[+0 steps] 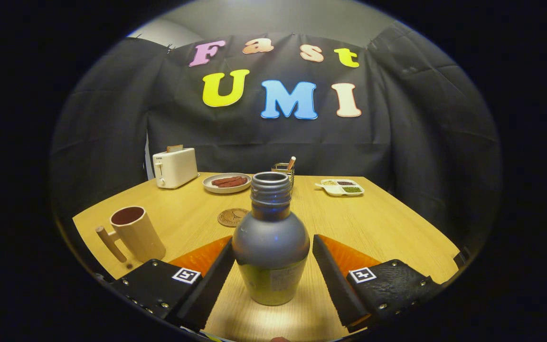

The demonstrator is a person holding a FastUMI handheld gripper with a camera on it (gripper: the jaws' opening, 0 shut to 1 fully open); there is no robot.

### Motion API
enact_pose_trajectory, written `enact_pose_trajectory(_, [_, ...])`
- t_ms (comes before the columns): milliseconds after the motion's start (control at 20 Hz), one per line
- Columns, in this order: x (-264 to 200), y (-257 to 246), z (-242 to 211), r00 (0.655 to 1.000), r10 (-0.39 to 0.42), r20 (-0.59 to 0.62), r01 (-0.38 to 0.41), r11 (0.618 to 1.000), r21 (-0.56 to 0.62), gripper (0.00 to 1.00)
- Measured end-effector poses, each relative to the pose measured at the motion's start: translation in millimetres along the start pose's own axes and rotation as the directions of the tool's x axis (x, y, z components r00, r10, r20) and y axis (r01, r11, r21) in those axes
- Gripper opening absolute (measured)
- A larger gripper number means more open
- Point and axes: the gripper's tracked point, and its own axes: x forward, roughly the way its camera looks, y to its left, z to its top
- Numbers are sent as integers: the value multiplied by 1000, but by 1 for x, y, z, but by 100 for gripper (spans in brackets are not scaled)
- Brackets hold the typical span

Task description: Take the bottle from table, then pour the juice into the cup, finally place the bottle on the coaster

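Observation:
An uncapped grey bottle stands upright on the wooden table, right between my two fingers. My gripper is open: one finger lies close along each side of the bottle, with narrow gaps showing. A beige cup with a wooden handle stands to the left of the fingers, its mouth open upward. A round cork coaster lies flat beyond the bottle, a little to its left.
Along the far edge stand a white toaster, a plate with sausages, a small wire holder behind the bottle's neck, and a divided white tray. Black cloth walls close the booth behind.

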Motion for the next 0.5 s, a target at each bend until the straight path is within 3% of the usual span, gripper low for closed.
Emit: enact_pose_trajectory(500, [8, 1, -34, 996, -3, -84, 5, 1000, 25, 98])
